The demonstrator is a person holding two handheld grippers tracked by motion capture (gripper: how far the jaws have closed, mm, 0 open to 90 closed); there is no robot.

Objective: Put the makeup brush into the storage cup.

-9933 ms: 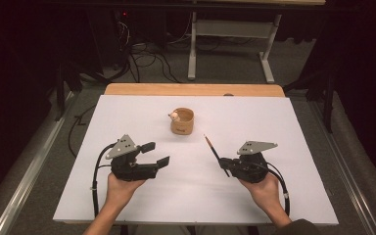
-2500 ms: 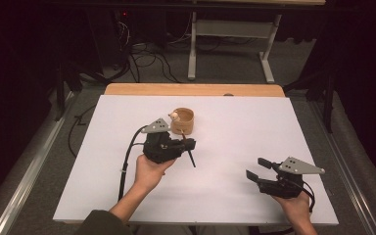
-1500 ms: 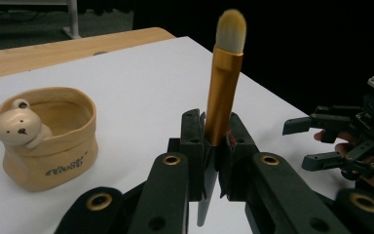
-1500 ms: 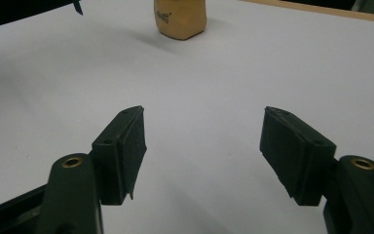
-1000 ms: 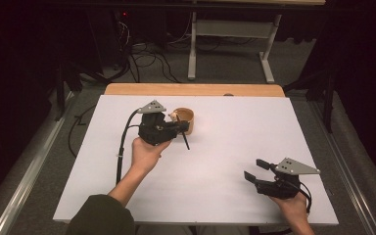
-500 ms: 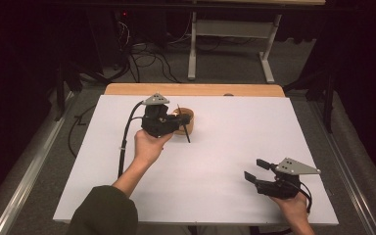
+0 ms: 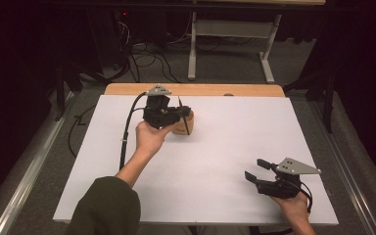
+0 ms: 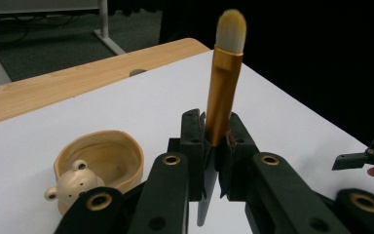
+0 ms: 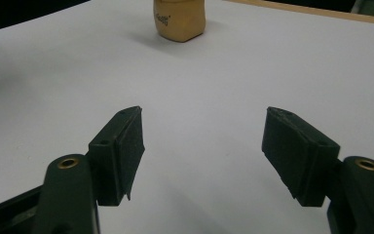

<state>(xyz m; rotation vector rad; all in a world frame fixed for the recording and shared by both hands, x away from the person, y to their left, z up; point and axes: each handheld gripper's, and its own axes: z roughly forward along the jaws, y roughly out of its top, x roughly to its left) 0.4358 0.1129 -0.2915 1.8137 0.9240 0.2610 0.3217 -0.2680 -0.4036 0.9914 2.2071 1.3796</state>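
brush handle (image 8: 205, 214): lower end cut off at 6 o'clock, behind jaws
cup (image 9: 179, 18): top cropped at 12 o'clock
cup print: too blurred to read

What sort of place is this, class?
Probably a lab or recording studio, not a home: a white-topped table stands among black curtains, loose cables trail across the grey floor, and a person works with cabled hand-held black two-jaw grippers.
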